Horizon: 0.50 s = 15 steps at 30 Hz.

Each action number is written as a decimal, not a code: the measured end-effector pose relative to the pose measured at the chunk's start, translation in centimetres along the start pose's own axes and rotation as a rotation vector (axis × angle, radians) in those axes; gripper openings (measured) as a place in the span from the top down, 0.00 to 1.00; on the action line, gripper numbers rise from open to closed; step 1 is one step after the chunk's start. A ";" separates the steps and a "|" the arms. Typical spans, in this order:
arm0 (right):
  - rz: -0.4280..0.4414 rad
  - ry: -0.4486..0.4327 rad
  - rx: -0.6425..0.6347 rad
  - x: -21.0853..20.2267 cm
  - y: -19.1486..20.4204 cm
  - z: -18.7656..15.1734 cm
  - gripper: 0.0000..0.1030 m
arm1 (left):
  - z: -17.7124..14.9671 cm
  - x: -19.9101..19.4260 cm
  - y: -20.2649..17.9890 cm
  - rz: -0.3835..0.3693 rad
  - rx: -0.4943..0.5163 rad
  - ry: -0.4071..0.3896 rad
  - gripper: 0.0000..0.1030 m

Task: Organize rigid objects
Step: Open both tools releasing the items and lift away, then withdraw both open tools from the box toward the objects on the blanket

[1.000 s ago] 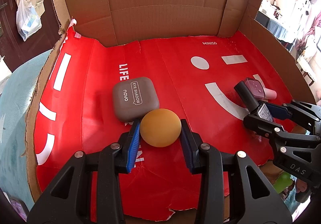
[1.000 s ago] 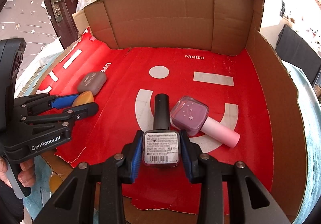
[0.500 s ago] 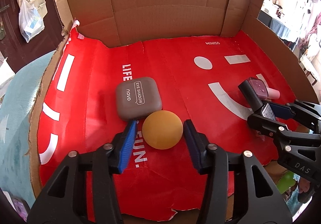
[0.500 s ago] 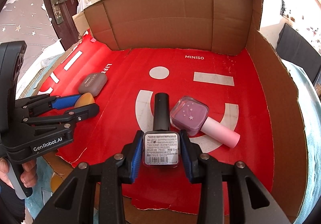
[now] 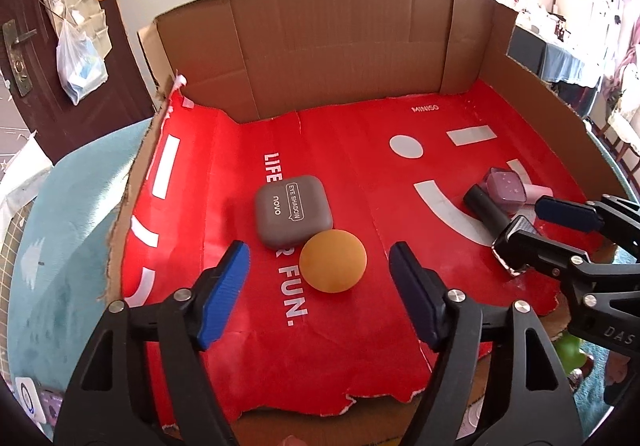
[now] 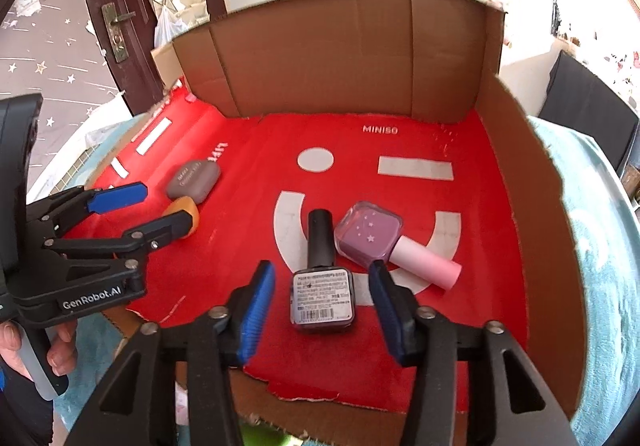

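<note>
An orange round puff (image 5: 333, 260) lies on the red floor of the cardboard box (image 5: 340, 46), touching a grey eye-shadow case (image 5: 294, 205). My left gripper (image 5: 320, 270) is opening around the puff, its blue pads clear of it on both sides. A dark nail-polish bottle (image 6: 322, 296) with a black cap lies flat beside a lilac bottle with a pink cap (image 6: 370, 236). My right gripper (image 6: 322, 296) is opening too, with the dark bottle between its pads and a gap on each side.
The box has tall cardboard walls at the back and right (image 6: 532, 186) and a torn front edge (image 6: 304, 396). It rests on a teal fabric surface (image 5: 52, 246). A hand (image 6: 60, 350) holds the left gripper's handle. A dark door (image 6: 116, 18) stands behind.
Both grippers have let go: the left pads have spread away from the orange puff, and the right pads have parted from the dark bottle, which now lies free on the red floor.
</note>
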State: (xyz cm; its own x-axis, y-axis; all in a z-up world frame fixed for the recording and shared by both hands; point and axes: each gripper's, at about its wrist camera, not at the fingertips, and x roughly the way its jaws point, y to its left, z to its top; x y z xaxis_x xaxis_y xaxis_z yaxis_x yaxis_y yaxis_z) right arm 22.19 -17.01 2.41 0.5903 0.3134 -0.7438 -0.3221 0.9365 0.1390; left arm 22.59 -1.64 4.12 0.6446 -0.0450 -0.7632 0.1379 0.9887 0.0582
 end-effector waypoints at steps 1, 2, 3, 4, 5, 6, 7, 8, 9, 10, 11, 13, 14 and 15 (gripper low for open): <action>0.000 -0.006 -0.002 -0.3 0.1 0.0 0.48 | 0.0 -0.2 -0.1 0.001 0.000 -0.003 0.28; 0.000 -0.014 -0.004 -0.6 0.1 0.0 0.47 | 0.0 -0.4 -0.1 0.002 0.000 -0.005 0.27; 0.001 -0.023 -0.005 -1.0 0.2 0.0 0.45 | -0.1 -0.6 -0.1 0.002 0.001 -0.008 0.25; 0.001 -0.028 -0.005 -1.3 0.3 -0.1 0.44 | -0.1 -0.9 -0.2 0.003 0.002 -0.012 0.23; 0.003 -0.037 -0.004 -1.7 0.3 -0.1 0.42 | -0.2 -1.2 -0.3 0.006 0.004 -0.017 0.22; 0.006 -0.045 -0.003 -2.1 0.4 -0.2 0.39 | -0.3 -1.6 -0.4 0.009 0.008 -0.024 0.20; 0.008 -0.052 -0.002 -2.4 0.4 -0.3 0.38 | -0.3 -1.8 -0.5 0.011 0.010 -0.029 0.18; 0.011 -0.059 0.001 -2.7 0.4 -0.3 0.35 | -0.4 -2.2 -0.6 0.014 0.013 -0.037 0.17; 0.014 -0.067 0.003 -3.0 0.4 -0.4 0.32 | -0.4 -2.5 -0.7 0.015 0.015 -0.044 0.14; 0.017 -0.076 0.005 -3.4 0.4 -0.5 0.31 | -0.5 -3.0 -0.8 0.014 0.014 -0.054 0.10; 0.019 -0.085 0.006 -3.8 0.5 -0.6 0.27 | -0.6 -3.3 -0.8 0.012 0.013 -0.060 0.08; 0.024 -0.099 0.006 -4.5 0.6 -0.9 0.22 | -0.8 -4.0 -0.8 0.005 0.008 -0.071 0.06; 0.026 -0.108 0.005 -4.9 0.7 -1.0 0.19 | -0.9 -4.3 -0.8 0.005 0.007 -0.076 0.06; 0.026 -0.115 0.002 -5.2 0.8 -1.1 0.16 | -1.0 -4.6 -0.8 0.005 0.006 -0.082 0.06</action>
State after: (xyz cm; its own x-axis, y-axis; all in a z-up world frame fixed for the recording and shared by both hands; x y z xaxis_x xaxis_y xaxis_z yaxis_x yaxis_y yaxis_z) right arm 18.03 -18.06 5.65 0.6626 0.3536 -0.6602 -0.3368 0.9280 0.1590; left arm 18.75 -2.10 6.95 0.7046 -0.0514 -0.7078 0.1389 0.9881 0.0665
